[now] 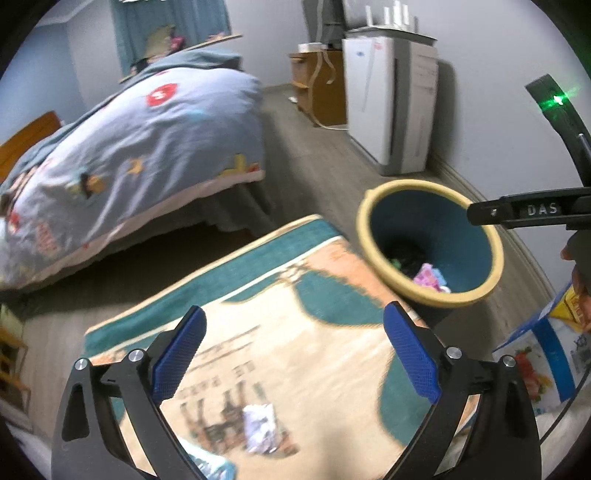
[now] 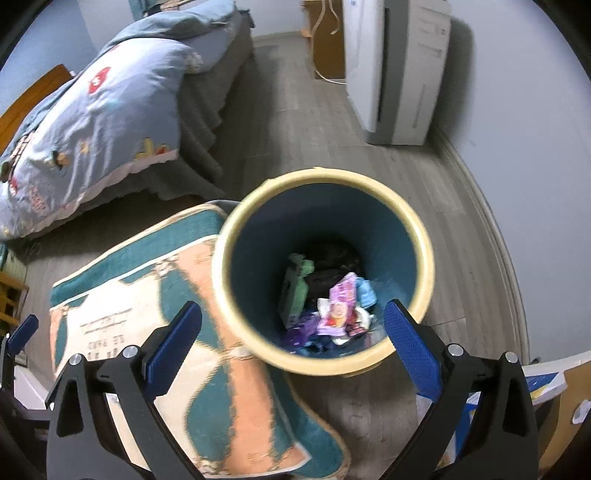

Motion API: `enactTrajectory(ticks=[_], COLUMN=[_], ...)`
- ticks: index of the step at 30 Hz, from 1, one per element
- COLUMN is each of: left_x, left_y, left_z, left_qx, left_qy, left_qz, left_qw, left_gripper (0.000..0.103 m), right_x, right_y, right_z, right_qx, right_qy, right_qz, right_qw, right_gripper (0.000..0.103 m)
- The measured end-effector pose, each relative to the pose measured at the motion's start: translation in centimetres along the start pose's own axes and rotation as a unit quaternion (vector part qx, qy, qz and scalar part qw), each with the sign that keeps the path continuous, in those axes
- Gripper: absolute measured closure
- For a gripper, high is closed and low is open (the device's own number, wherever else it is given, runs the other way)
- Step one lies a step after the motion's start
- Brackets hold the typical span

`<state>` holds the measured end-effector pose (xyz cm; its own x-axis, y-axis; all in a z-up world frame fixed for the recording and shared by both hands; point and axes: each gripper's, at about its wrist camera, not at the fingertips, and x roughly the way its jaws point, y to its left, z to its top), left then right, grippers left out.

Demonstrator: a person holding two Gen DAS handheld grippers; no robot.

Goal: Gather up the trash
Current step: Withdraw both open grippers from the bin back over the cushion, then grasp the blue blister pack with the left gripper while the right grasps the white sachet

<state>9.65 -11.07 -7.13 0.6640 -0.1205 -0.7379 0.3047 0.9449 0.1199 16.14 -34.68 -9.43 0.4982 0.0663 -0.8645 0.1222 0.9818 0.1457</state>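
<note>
Bedroom floor: bin (image 2: 325,266) stands off the rug's (image 1: 258,332) corner, right tongs (image 2: 291,332) apart above it; left tongs (image 1: 293,350) apart over crumpled paper (image 1: 260,428), likely next.

Bedroom, plain pale grey-blue walls (image 1: 480,122), baseboard curving along their foot. Grey wood-plank floor (image 2: 295,122). Bed (image 1: 140,147) at left under a light blue quilt with cartoon patches and a pale pink trim; dark grey skirt below; orange-brown wooden frame end (image 1: 29,140) showing at far left. Teal curtain (image 1: 170,26) behind the bed's far end. Small wooden cabinet (image 1: 321,88) against the back wall, a white cord trailing from it along the floor. Tall white appliance (image 1: 388,107) just beside it, standing against the right wall. Teal, cream and peach rug (image 2: 140,314) on the floor near the bed's foot. Light dim and even; views motion-blurred
</note>
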Motion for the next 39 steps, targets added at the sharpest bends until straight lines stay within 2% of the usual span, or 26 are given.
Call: enactTrajectory(ticks=[6,13,20,26,39], left_x=[-2.9,-5.3,-6.1,-5.8,-5.1], left_y=[4.2,9.9,15.0,18.4,21.3], left_z=[-2.5,-5.9,-9.5,-11.6,-13.1], left_qx=[-0.027,-0.100,-0.155,-0.191,-0.197], left_qy=[0.001,0.015,0.042,0.064,0.078], left_qz=[0.030,0.049,0.081,0.091,0.095], left_qw=[0.9992,0.9937,0.9837,0.9754,0.9726], left_gripper=[0.007,0.007,0.007,0.007,0.007], right_x=[-1.5,-1.5,0.2,2.4,7.2], right_y=[3.9,8.5,14.4,18.8,24.6], right_z=[-1.4,-3.7,-6.9,-8.5,-11.2], right_qx=[-0.004,-0.008,-0.048,-0.082,-0.125], right_qy=[-0.001,0.020,0.052,0.077,0.125], right_qz=[0.030,0.060,0.067,0.057,0.033], right_qw=[1.000,0.998,0.995,0.992,0.984], right_gripper=[0.006,0.006,0.006,0.006,0.006])
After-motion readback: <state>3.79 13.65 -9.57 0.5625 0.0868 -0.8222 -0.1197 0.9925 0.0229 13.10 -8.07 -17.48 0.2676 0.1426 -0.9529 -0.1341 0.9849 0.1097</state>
